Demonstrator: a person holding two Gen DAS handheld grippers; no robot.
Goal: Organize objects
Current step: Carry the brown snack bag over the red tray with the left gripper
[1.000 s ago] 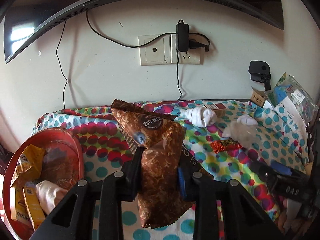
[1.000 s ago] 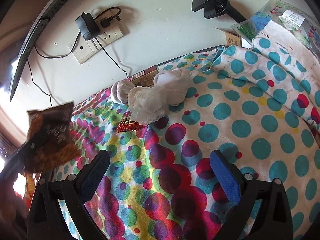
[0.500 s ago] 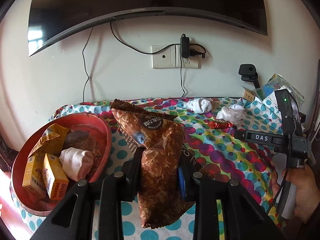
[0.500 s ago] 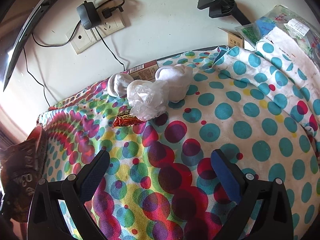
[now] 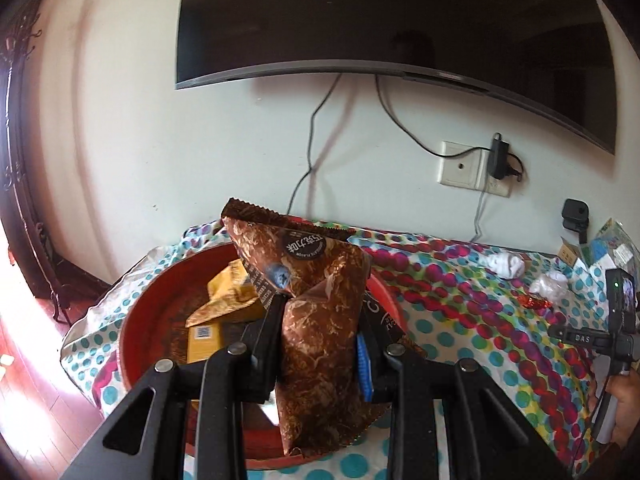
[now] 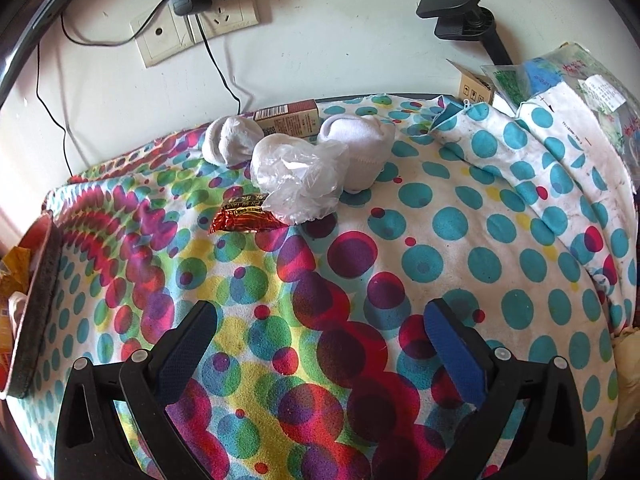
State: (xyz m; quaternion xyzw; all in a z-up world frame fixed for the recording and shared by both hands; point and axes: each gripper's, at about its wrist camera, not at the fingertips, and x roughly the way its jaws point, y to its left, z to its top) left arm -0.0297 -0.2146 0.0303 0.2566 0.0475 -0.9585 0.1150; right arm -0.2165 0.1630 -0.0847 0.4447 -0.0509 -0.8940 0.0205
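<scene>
- Left claw (image 5: 320,344): clamped on brown bag (image 5: 320,320), held above red tray (image 5: 148,320), likely for sorting with the snacks.
- Right claw (image 6: 320,344): wide apart, empty; socks (image 6: 360,140) at 12 o'clock.

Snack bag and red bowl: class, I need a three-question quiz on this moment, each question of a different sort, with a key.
1. True or false: the left gripper is shut on the brown snack bag.
2. Which lies nearest the crumpled plastic bag? A) red wrapper B) red bowl C) webcam
3. Fill in: the right gripper is ____ and holds nothing.

Key: 1 true; 2 A; 3 open.
</scene>
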